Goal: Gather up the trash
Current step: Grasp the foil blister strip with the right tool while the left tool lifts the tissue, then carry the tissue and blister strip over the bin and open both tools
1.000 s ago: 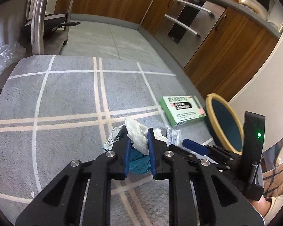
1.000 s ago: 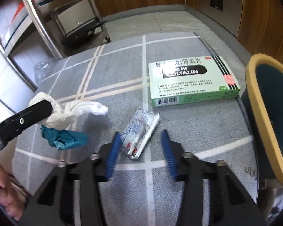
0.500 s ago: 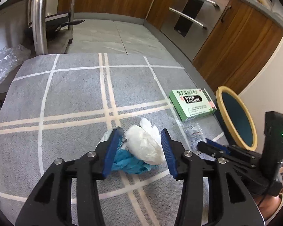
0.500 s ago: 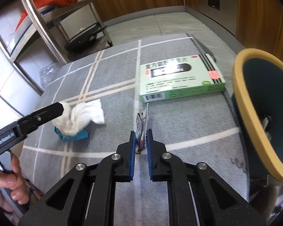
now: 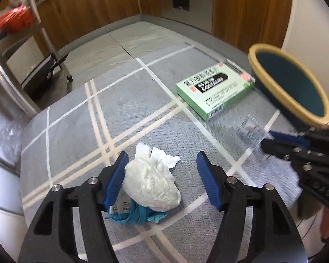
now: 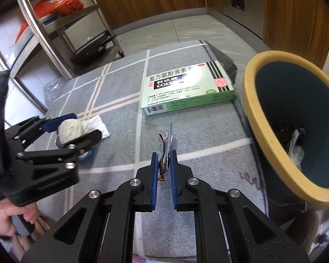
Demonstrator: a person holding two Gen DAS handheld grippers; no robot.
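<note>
Two tongs: right (image 6: 163,161) on wrapper (image 6: 165,144)

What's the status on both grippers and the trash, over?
Left gripper open around tissue wad. Right gripper shut on wrapper. Bin right of it, path clear. Green box untouched.

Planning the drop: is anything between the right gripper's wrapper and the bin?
Nothing. In the right wrist view, only bare grey mat separates the wrapper from the bin; the green box sits farther back.
</note>
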